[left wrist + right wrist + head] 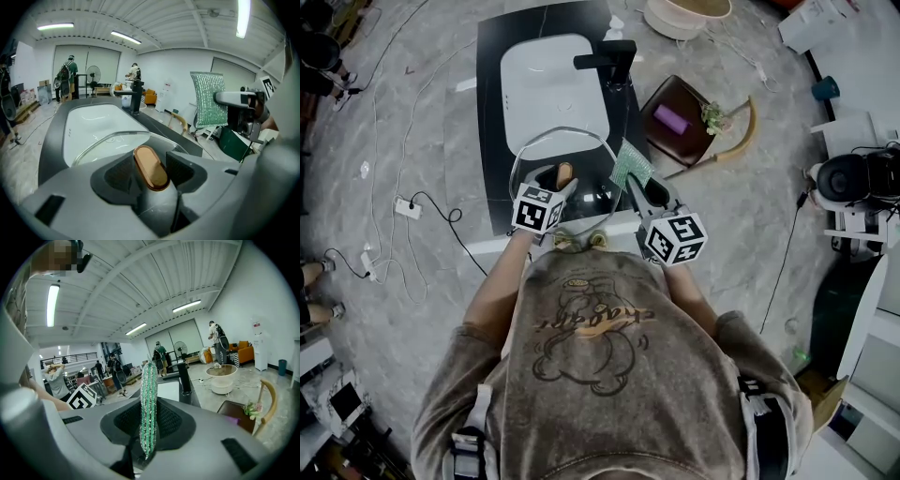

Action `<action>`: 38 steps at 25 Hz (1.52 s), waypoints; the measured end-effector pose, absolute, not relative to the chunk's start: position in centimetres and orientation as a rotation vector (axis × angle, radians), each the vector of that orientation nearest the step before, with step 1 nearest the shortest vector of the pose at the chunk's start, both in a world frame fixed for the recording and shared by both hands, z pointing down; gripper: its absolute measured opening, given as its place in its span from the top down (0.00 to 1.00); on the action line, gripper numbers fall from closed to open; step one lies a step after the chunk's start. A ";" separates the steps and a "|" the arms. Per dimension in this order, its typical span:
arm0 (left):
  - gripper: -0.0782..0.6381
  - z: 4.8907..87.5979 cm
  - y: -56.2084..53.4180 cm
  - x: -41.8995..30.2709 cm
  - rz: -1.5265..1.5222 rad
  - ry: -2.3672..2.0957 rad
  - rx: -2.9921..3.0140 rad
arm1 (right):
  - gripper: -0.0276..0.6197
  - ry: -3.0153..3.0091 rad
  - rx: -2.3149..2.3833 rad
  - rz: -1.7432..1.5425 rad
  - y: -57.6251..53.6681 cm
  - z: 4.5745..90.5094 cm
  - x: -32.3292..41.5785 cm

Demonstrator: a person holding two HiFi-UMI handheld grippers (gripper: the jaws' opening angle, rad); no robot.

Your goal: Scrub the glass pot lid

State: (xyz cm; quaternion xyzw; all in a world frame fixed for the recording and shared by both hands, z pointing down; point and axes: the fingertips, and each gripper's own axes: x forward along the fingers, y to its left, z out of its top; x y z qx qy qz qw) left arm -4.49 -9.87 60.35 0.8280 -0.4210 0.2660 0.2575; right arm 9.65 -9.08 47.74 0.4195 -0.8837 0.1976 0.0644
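The glass pot lid [581, 192] hangs over the front edge of the white sink [553, 84]. My left gripper [558, 183] is shut on its oval brown knob [565, 172]. In the left gripper view the knob [151, 166] sits upright between the two dark pads, with the lid's glass rim [108, 140] beyond it. My right gripper [639, 183] is just right of the lid, shut on a green scouring cloth [630, 166]. In the right gripper view, that cloth [149, 404] stands edge-on between the jaws. From the left gripper view, the cloth [208, 98] is raised at the right.
A black faucet [614, 56] stands at the sink's far right on the black counter [492, 112]. On the floor to the right lie a brown tray [675, 117] and a curved wooden piece [741, 136]. Cables and a power strip [408, 208] lie left. People stand far off.
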 end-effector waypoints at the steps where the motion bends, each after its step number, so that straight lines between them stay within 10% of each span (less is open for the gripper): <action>1: 0.58 60.4 -9.8 -4.4 0.729 -1.137 2.247 | 0.83 -2.666 1.268 0.594 -9.1 47.8 9.7; 38: 0.61 60.7 -9.8 -4.8 0.694 -1.237 2.164 | 0.83 -2.306 -0.481 0.473 -13.5 57.4 -13.5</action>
